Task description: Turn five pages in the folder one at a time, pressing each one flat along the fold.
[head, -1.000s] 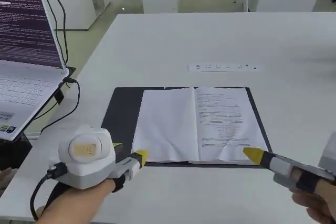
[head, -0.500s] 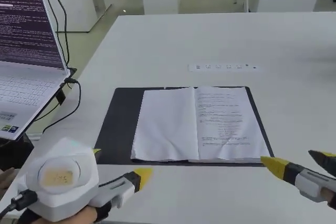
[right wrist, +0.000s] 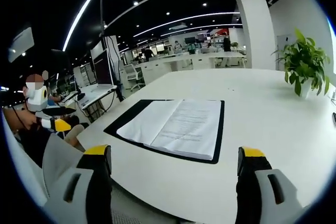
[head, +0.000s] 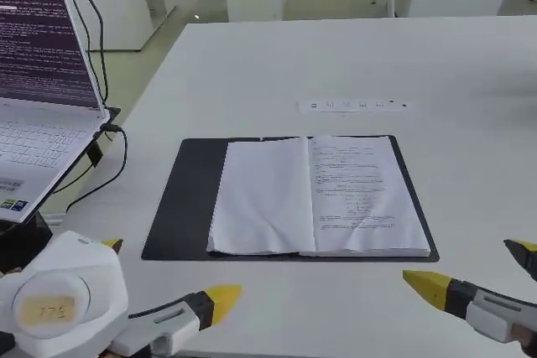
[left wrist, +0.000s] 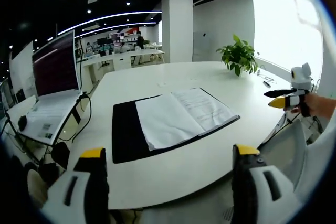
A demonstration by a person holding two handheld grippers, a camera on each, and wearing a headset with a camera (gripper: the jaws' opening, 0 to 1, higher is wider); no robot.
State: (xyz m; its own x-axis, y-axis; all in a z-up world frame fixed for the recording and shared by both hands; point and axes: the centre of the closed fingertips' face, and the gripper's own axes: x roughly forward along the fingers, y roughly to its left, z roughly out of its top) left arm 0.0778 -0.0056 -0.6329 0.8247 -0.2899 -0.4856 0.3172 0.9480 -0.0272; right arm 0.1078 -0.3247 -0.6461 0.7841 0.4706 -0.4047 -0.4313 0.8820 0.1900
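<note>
The white desk (head: 336, 64) takes up most of the head view. An open laptop (head: 42, 81) sits at its left edge, with lines of text on a dark screen. A potted plant (right wrist: 304, 61) stands far off on the desk in the right gripper view.

The black folder (head: 189, 199) lies open and flat in the middle of the desk, near the front edge. A bare strip of its left cover shows beside the paper. The left page (head: 260, 199) is blank and slightly rippled near its lower edge. The right page (head: 361, 190) is printed with text and lies flat on the stack beneath it. The fold runs between the two pages.

The left gripper (head: 168, 272) is at the near left, in front of the folder and clear of it. Its yellow-tipped jaws are spread wide and hold nothing. The right gripper (head: 471, 266) is at the near right, just past the folder's front right corner and also clear of it. Its jaws are likewise wide apart and hold nothing.

A white power strip (head: 357, 106) lies on the desk behind the folder, apart from it. A black cable (head: 109, 165) loops down from the laptop's side over the desk edge.
</note>
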